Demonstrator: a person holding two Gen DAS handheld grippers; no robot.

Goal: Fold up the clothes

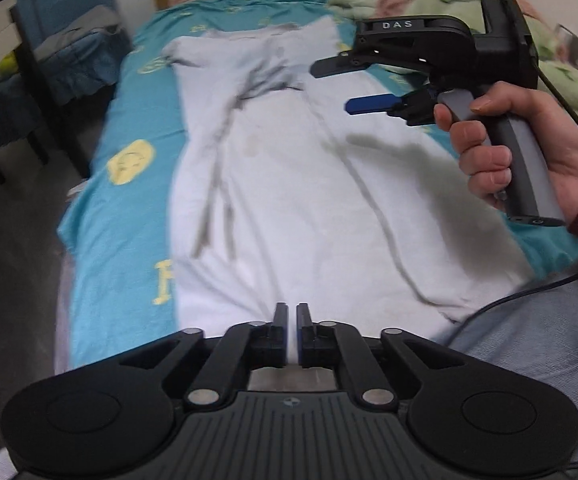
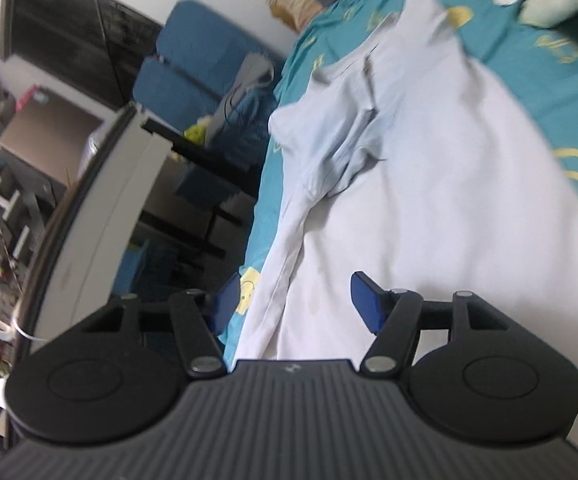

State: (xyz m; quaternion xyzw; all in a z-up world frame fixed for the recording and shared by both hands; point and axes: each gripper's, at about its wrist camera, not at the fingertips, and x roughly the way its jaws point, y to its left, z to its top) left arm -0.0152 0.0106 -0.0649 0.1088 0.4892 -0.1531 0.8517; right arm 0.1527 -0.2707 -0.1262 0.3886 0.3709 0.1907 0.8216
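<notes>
Left wrist view: the white shirt (image 1: pixel 289 184) lies spread mid-frame on a teal sheet (image 1: pixel 129 128); left gripper (image 1: pixel 292 310) clenched, empty. Right wrist view: right gripper (image 2: pixel 295 300) released over the shirt's edge, apparently about to grasp for a first fold.
</notes>
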